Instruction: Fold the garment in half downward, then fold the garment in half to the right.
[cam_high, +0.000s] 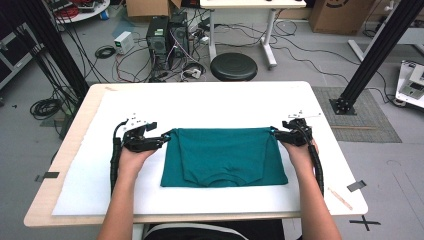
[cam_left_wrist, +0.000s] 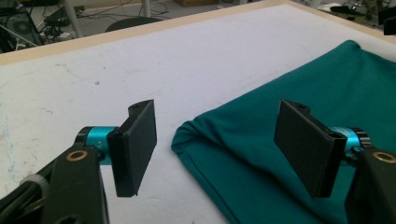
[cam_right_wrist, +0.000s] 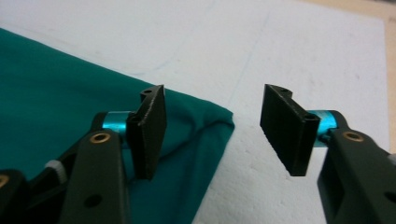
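A teal shirt (cam_high: 224, 156) lies folded into a flat rectangle on the white sheet (cam_high: 200, 102), its collar toward the near edge. My left gripper (cam_high: 165, 137) hovers at the shirt's far left corner, open. In the left gripper view the gripper (cam_left_wrist: 219, 140) has its jaws wide apart, and the bunched cloth corner (cam_left_wrist: 289, 84) lies below them, untouched. My right gripper (cam_high: 274, 132) is at the far right corner, also open. In the right gripper view the gripper (cam_right_wrist: 218, 128) stands just above the cloth corner (cam_right_wrist: 56, 84), and neither pad presses on it.
The wooden table (cam_high: 60, 155) carries the white sheet with bare margins all round the shirt. Beyond the far edge stand a black stool (cam_high: 233, 66), computer towers (cam_high: 167, 35) with loose cables, and black frame posts (cam_high: 380, 50) at both sides.
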